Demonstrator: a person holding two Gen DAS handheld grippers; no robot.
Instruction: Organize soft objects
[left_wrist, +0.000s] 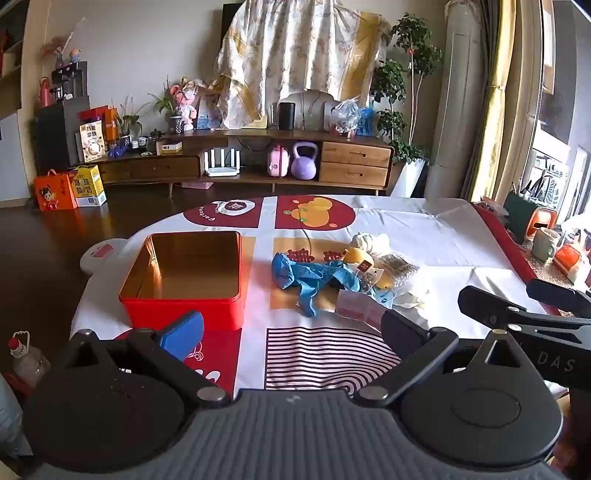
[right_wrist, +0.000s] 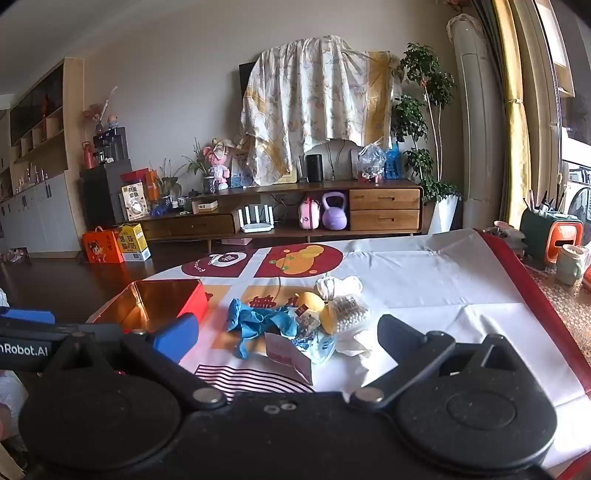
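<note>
A pile of soft things lies on the patterned tablecloth: blue gloves (left_wrist: 306, 277) (right_wrist: 258, 323), a yellow plush toy (left_wrist: 360, 260) (right_wrist: 314, 302), a white cloth bundle (left_wrist: 369, 240) (right_wrist: 338, 286), a pack of cotton swabs (right_wrist: 351, 314) and a pink tissue pack (left_wrist: 356, 310) (right_wrist: 288, 354). A red tin box (left_wrist: 184, 280) (right_wrist: 155, 306), open and empty, stands left of the pile. My left gripper (left_wrist: 291, 325) is open, near the box's front corner. My right gripper (right_wrist: 288, 334) is open, just short of the pile. Each gripper shows at the edge of the other's view.
The table's (left_wrist: 424, 229) right edge has a red border; beyond it stand a mug (left_wrist: 545, 242) and an orange holder (right_wrist: 561, 236). A plastic bottle (left_wrist: 26, 358) stands on the floor at the left. A TV cabinet (left_wrist: 258, 158) lines the far wall.
</note>
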